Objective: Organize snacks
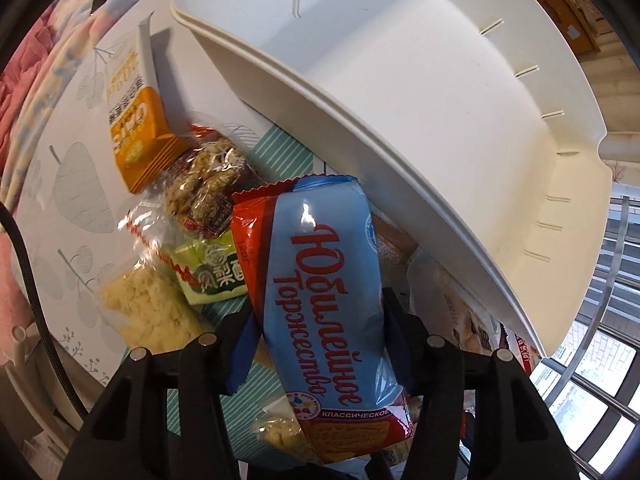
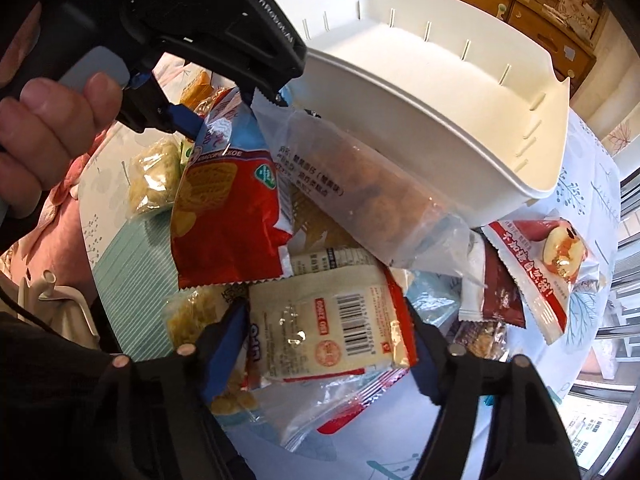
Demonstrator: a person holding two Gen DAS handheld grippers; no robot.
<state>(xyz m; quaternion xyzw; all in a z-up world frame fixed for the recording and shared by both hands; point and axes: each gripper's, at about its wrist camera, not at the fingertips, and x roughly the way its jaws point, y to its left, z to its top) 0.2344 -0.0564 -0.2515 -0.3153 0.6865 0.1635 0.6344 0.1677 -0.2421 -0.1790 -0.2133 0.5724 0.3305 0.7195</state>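
With the blue biscuit packet (image 1: 324, 304) clamped between the left gripper (image 1: 316, 332) jaws and the cream barcoded packet (image 2: 328, 320) bracketed by the right gripper (image 2: 324, 336) jaws, contact uncertain, each should be lifted clear into the white bin (image 2: 440, 96) beyond the jaws.

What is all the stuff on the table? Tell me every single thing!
bin: one, white, empty, behind the snack pile
biscuit pack: one, blue and red, between the left tool's pads
cream packet: one, barcode up, between the right tool's pads
orange box: one, left of the pile
clear nut bag: one, beside the orange box
green packet: one, mid-pile
apple packet: one, red and white, right edge
tablecloth: one, white, leaf print
left tool: black, blue pads
right tool: black, blue pads
hand: one, gripping the left tool's handle
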